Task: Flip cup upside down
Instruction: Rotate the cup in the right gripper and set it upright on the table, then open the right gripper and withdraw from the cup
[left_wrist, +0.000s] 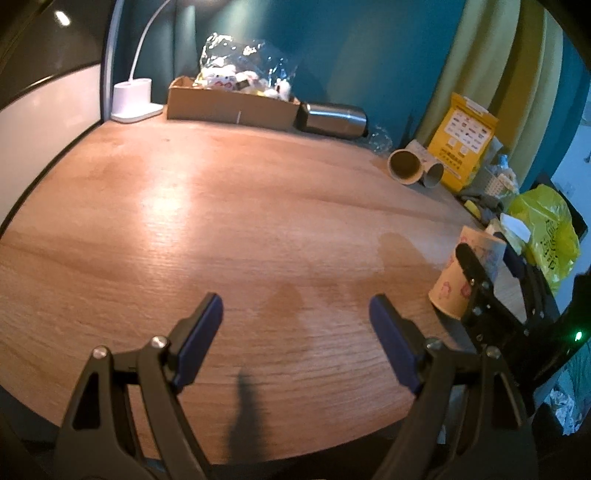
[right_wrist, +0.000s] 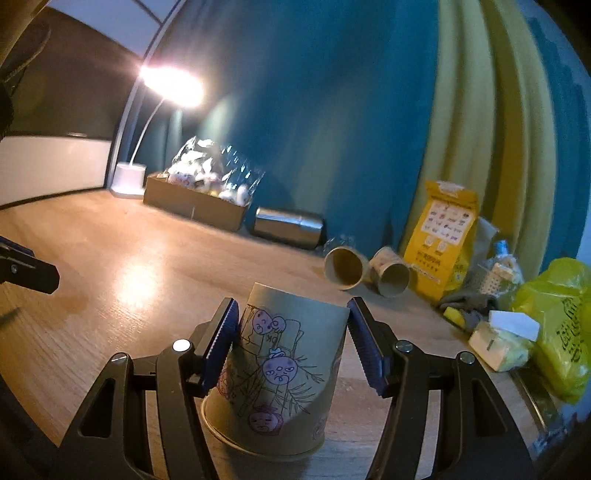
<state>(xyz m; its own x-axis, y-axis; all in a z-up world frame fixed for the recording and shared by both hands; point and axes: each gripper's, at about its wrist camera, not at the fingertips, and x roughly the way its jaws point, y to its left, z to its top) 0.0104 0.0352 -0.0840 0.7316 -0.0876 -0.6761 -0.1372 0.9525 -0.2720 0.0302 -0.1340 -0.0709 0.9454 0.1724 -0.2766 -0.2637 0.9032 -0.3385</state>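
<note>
Right wrist view: the right hand-held gripper (right_wrist: 291, 343) has its two blue pads on either side of the paper cup (right_wrist: 277, 373), the left pad touching the wall and the right pad at or just off it, so whether it truly grips I cannot tell. The cup sits straight ahead between the fingers, rim down and base up on the table (right_wrist: 110, 258), its long axis tilted a little left. The left hand-held gripper (left_wrist: 295, 314) hangs spread and empty, well apart, so the right is nearer.
</note>
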